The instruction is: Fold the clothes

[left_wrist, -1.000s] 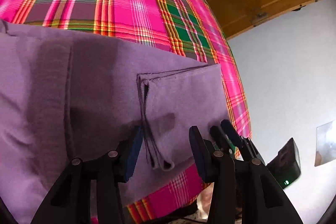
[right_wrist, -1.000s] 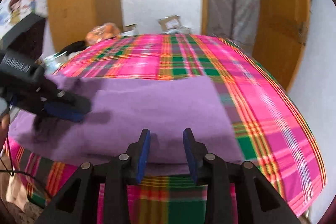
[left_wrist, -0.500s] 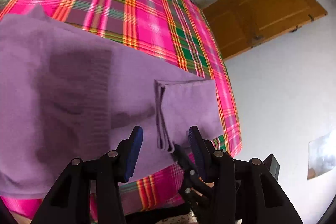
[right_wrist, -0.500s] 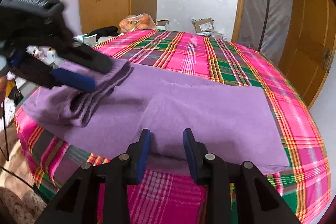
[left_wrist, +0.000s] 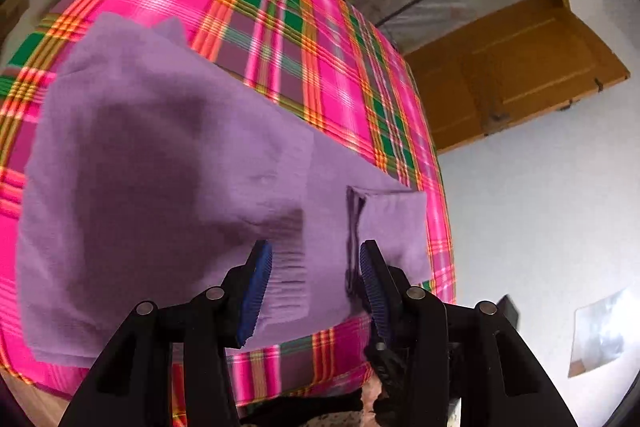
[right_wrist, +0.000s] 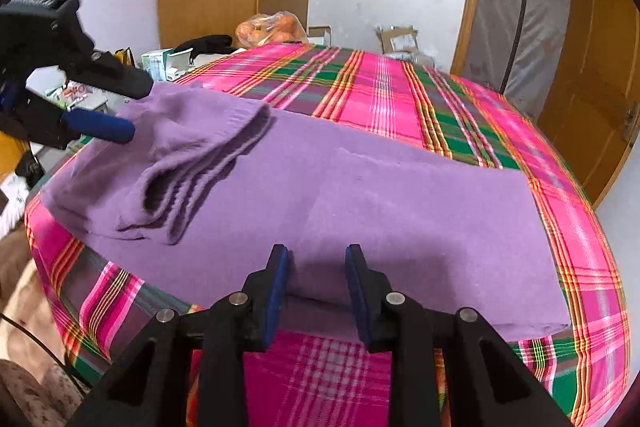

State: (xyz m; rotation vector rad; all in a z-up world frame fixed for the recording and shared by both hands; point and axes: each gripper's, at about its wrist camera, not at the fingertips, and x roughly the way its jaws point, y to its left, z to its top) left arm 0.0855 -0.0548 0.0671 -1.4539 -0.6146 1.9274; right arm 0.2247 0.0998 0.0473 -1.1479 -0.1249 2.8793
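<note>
Pink, green and orange plaid noted over the whole table, a tablecloth [right_wrist: 400, 99] running to the rounded edge on every side in view. Found the purple knit garment [right_wrist: 380, 195] spread flat across the near half of that cloth, its long folded edge lying along the table's front rim and its far edge straight across the plaid. Saw a bunched, doubled-over sleeve [right_wrist: 200, 155] resting on top of the garment towards the left end, layered cuff edges open to the front. Held the left gripper [left_wrist: 312, 259] over that left part of the garment, fingers well apart, with nothing pinched; from the right wrist view, saw both of its fingers just beside the raised sleeve, and could not tell whether the upper one brushed the fabric. Held the right gripper [right_wrist: 316, 255] low at the front rim, angled down onto the garment's near fold, jaws closing, with the thick folded edge sitting between the blue pads [right_wrist: 276, 291] but a gap visible on each side, so not yet clamped. Spotted a small squared flap [left_wrist: 392, 223] of the same purple at the garment's right corner, seams stacked. Noted a clear bag of oranges [right_wrist: 272, 27] beyond the far edge.
</note>
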